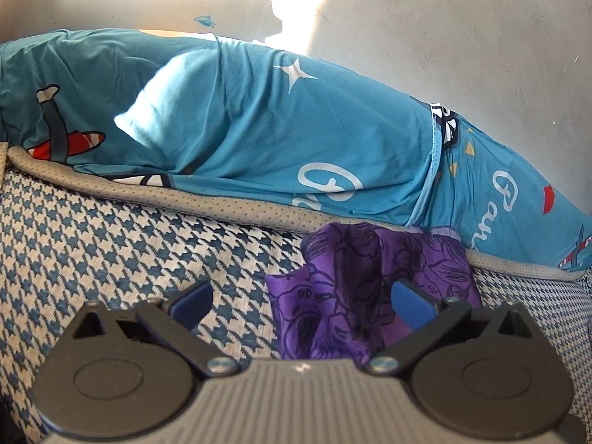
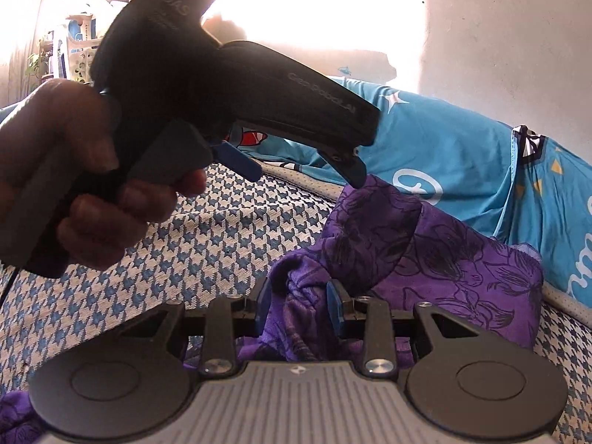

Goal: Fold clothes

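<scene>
A purple garment with a dark flower print (image 1: pixel 355 292) lies bunched on the blue-and-white houndstooth bed cover (image 1: pixel 111 244). My left gripper (image 1: pixel 299 303) is open, its right fingertip against the purple cloth. In the right wrist view the purple garment (image 2: pixel 425 244) rises in a peak, and the left gripper (image 2: pixel 307 170) hovers over that peak with its jaws apart. My right gripper (image 2: pixel 298 309) is shut on a fold of the purple garment, with cloth pinched between its blue pads (image 2: pixel 335 305).
A teal pillow with a cartoon print (image 1: pixel 259 122) lies along the far side against a pale wall (image 1: pixel 462 37). A grey dotted sheet edge (image 1: pixel 207 203) runs under it. A shelf with boxes and a plant (image 2: pixel 70 51) stands far left.
</scene>
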`<state>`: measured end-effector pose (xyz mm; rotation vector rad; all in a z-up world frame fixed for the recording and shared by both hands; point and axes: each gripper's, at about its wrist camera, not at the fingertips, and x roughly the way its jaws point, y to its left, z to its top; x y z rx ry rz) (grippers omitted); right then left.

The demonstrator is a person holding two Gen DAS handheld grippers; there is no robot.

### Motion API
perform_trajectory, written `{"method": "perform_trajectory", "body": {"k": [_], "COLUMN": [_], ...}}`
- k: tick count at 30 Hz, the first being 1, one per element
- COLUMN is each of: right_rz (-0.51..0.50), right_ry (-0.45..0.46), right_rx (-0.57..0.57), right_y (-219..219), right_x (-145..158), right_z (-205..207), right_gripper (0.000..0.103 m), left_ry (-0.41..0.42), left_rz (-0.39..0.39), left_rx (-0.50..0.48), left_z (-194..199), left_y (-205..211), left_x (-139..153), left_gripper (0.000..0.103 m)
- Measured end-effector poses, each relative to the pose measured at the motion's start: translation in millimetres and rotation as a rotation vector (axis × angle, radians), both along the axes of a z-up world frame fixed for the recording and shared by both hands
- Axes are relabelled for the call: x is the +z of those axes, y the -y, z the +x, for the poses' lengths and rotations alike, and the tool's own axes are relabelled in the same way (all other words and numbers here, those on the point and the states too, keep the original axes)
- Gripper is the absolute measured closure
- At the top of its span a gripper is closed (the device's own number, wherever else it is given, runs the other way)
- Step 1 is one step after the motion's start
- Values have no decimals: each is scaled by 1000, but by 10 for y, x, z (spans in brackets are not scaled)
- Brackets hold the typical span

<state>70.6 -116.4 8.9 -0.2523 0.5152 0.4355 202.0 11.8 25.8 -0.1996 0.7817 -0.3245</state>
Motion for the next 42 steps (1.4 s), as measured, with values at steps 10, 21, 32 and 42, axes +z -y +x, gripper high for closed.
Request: {"method": "perform_trajectory", "body": {"k": [10,21,32,42], "right_rz": [-29,-119,-250,-204], "right_ry": [36,66,84,67], "right_rx": [20,77,180,175], "right_y": [-40,-77,-154,-91], "right_x": [-37,-84,-278,-198], "right_z": [94,3,-130,-111], "right_gripper": [71,94,95,88], "left_ry": [-82,-97,-128,-128], "left_rz": [57,87,77,64], "left_rx": [-58,-22,15,51], "left_z": [220,280,350,338], "left_y": [202,275,228,119], "left_x": [-315,-435,-536,-536], "left_gripper": [26,63,61,52]}}
